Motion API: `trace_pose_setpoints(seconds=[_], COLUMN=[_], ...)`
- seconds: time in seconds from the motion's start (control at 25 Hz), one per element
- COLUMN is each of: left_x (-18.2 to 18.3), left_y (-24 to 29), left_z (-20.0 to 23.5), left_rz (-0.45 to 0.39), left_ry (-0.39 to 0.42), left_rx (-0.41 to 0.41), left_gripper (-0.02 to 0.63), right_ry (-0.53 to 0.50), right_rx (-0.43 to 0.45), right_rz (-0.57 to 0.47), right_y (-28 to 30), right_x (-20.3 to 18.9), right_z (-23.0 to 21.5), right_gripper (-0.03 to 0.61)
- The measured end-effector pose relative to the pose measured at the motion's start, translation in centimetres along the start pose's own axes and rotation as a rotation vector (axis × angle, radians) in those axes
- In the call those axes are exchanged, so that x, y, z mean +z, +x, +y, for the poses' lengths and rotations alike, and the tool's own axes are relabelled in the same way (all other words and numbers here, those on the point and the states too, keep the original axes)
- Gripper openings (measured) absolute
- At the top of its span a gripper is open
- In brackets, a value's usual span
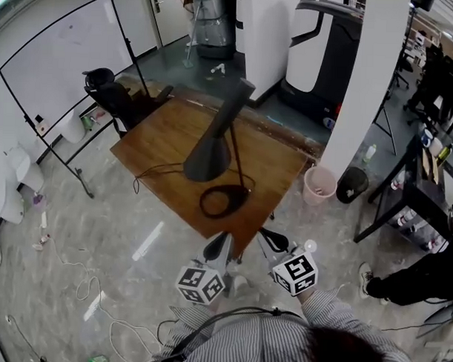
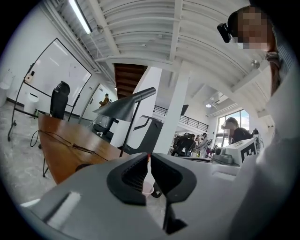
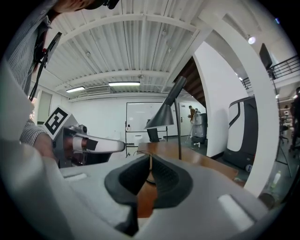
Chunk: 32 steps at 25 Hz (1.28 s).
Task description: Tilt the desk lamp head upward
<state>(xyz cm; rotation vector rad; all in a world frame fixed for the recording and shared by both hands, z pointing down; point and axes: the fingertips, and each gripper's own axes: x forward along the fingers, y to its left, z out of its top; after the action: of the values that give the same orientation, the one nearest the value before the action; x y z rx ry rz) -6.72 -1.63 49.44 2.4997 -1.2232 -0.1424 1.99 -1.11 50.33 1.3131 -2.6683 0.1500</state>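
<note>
A black desk lamp stands on the wooden table (image 1: 165,137); its cone head (image 1: 209,157) points down, and its thin stem rises from a ring base (image 1: 224,200). In the left gripper view the lamp head (image 2: 123,107) is far ahead, in the right gripper view the lamp head (image 3: 161,116) too. Both grippers hover off the table's near corner, well short of the lamp. My left gripper (image 1: 218,247) (image 2: 149,157) is shut with nothing in it. Beside it, my right gripper (image 1: 273,239) (image 3: 150,157) is also shut and empty.
A black cable (image 1: 156,170) runs over the table to the lamp. A whiteboard (image 1: 68,52) and an office chair (image 1: 111,94) stand at the left. A white pillar (image 1: 363,85), a pink bin (image 1: 319,183), a black bin (image 1: 352,183) and a dark shelf (image 1: 411,198) are at the right.
</note>
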Motion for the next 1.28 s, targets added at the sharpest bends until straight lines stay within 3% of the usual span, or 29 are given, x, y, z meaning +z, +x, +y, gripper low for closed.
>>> trace_pose_setpoints(seconds=[0.44,0.92,1.28], left_x=[3.1,4.9,6.2], left_y=[6.6,9.9,11.2], left_z=[6.9,9.9,10.0], left_rz=[-0.009,-0.040,-0.091], left_ry=[-0.072,-0.123,-0.159], left_rx=[-0.032,0.010,0.023], left_gripper=[0.072,0.130,0.135], right_ry=[-0.026,-0.076,-0.095], right_rx=[-0.053,-0.073,-0.027], right_rz=[0.033,0.073,0.101], right_y=[10.8,19.1,22.1], right_x=[1.0,1.4,1.0], right_z=[-6.6,-12.2,-12.8], right_gripper=[0.041,0.081,0.081])
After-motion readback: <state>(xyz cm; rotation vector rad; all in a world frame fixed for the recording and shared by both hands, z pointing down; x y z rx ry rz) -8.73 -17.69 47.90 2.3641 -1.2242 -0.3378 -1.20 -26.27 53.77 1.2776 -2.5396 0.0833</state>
